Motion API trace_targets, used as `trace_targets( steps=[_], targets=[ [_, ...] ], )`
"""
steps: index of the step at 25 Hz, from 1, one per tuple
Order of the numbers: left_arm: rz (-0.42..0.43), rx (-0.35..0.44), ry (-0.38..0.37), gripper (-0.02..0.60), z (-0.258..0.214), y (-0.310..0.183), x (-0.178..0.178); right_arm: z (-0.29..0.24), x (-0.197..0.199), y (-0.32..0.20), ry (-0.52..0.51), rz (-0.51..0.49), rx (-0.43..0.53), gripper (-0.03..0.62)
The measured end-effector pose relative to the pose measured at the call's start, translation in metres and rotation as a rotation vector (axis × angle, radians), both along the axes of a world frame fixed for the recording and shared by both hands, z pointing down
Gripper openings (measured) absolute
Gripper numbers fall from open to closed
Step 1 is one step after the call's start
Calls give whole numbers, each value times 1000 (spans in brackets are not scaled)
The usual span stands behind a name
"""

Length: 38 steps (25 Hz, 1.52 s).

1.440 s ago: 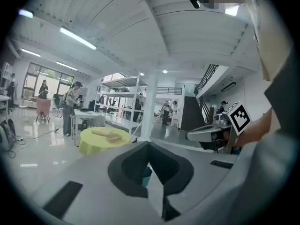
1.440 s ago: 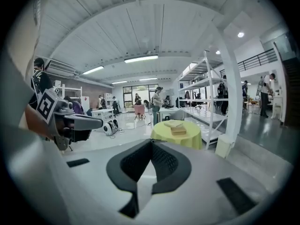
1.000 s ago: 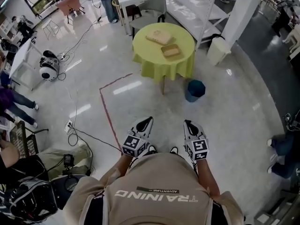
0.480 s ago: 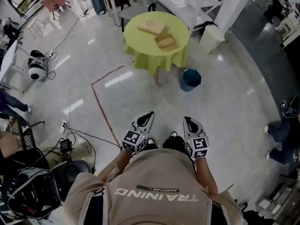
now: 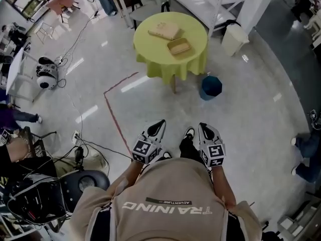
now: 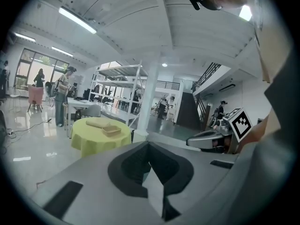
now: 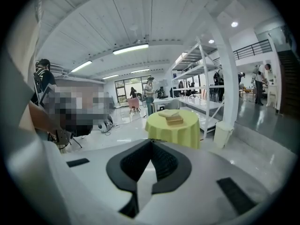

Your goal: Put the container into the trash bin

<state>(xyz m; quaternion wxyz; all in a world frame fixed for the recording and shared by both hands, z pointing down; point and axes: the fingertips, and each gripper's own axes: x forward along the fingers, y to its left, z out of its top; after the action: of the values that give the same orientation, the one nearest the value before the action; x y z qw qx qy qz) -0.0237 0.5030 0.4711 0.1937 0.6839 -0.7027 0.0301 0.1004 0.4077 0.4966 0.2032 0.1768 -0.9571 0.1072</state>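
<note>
Head view: mounted on the person's head, facing steeply down onto the floor [image 5: 241, 114]. The left claw [image 5: 160, 123] and right claw [image 5: 202, 127] sit close below, and the round yellow surface [image 5: 150, 51] lies well ahead near the top edge. Left claw view and right claw view: each rides just behind its own jaws, facing roughly level across the hall. All three views share that surface, distant in each.
</note>
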Motion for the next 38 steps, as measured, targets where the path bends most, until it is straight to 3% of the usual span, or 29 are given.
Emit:
trace_targets(
  steps=[6, 10, 15, 25, 30, 38],
  targets=[
    [0, 13, -33, 2, -8, -87, -25, 2, -39, -93, -39, -59, 27, -3],
    [-52, 26, -5, 2, -7, -135, -36, 3, -51, -142, -51, -101, 30, -2],
    [-106, 17, -38, 2, -2, -168, -51, 11, -68, -174, -50, -146, 32, -2],
    [-184, -15, -37, 2, 3, -202, -79, 20, -103, -209, -52, -227, 0, -3],
    [-171, -48, -1, 2, 16, -222, -106, 31, -127, -226, -24, -230, -21, -2],
    [-97, -9, 4, 2, 21, -296, -171, 29, -172, -285, 16, -160, -16, -2]
  ],
)
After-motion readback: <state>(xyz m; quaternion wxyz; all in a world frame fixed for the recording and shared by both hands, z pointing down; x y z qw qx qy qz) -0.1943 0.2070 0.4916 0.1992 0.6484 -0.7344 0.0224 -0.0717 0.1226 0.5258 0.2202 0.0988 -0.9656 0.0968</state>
